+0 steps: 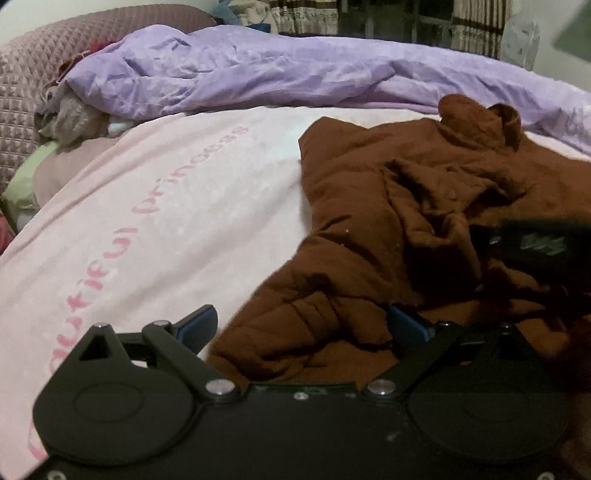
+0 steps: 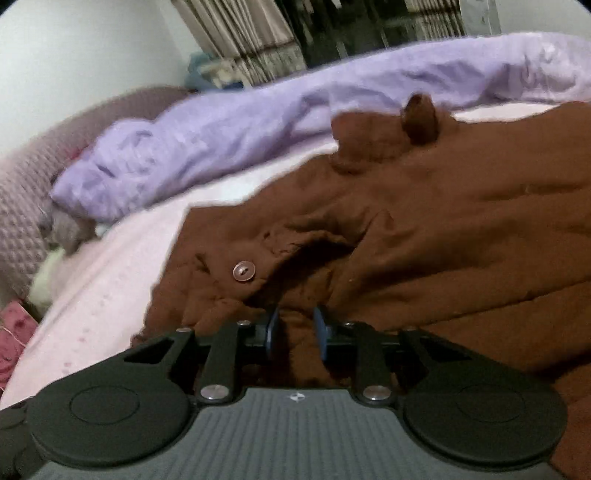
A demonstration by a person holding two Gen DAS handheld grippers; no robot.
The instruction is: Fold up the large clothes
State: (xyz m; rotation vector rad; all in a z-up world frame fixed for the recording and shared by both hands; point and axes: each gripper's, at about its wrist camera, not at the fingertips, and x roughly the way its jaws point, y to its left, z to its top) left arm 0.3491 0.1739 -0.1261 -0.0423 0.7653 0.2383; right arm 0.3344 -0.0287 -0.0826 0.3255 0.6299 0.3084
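A large brown garment point(image 1: 406, 206) lies crumpled on the pink bedsheet point(image 1: 155, 206); in the right wrist view it point(image 2: 443, 221) shows a round button point(image 2: 244, 272) near its front edge. My left gripper point(image 1: 301, 326) is open, its blue-padded fingers point(image 1: 199, 325) spread wide around a fold at the garment's near left edge. My right gripper point(image 2: 297, 330) is shut on a bunched fold of the brown garment just below the button. The right gripper also shows as a dark blurred shape in the left wrist view point(image 1: 535, 247).
A rumpled lilac duvet point(image 1: 258, 74) lies along the far side of the bed. A quilted mauve headboard point(image 1: 33, 110) and pillows stand at the left. Curtains point(image 2: 251, 33) hang behind. Pink sheet stretches left of the garment.
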